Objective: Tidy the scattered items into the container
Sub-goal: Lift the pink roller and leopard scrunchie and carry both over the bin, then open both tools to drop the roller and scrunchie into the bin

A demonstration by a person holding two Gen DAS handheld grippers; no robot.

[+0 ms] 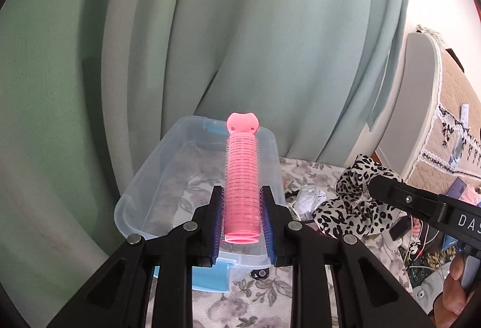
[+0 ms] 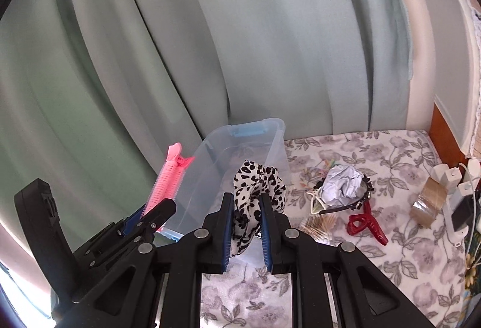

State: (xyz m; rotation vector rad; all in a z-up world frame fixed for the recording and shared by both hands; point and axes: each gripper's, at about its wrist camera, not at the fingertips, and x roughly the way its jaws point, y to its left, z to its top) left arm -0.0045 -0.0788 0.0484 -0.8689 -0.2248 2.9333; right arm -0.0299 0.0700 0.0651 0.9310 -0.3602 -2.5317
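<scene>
Hair roller: we hold the pink hair roller (image 1: 242,189) by its near end, squeezed between the blue pads of our left gripper (image 1: 242,218); it sticks out forward over the bin, clip end farthest from us.
Scrunchie: our right gripper (image 2: 246,225) is pinched tight on the leopard-print scrunchie (image 2: 255,192), most of the fabric bunching beyond the fingertips.
Container: the clear plastic bin (image 1: 141,177) with blue latches sits on the floral cloth (image 2: 390,252) just ahead of both tools; we see nothing inside it yet.
Leftovers: right of the bin lie a red claw clip (image 2: 368,227), a crumpled paper ball (image 2: 342,183) on a black headband (image 2: 357,201), and toothpicks (image 2: 318,227).
Backdrop: green curtain (image 1: 240,42) hangs behind.
Risk: we judge the roller's bristles may cling to the pads on release; the scrunchie may snag likewise, or drape over the rim.
</scene>
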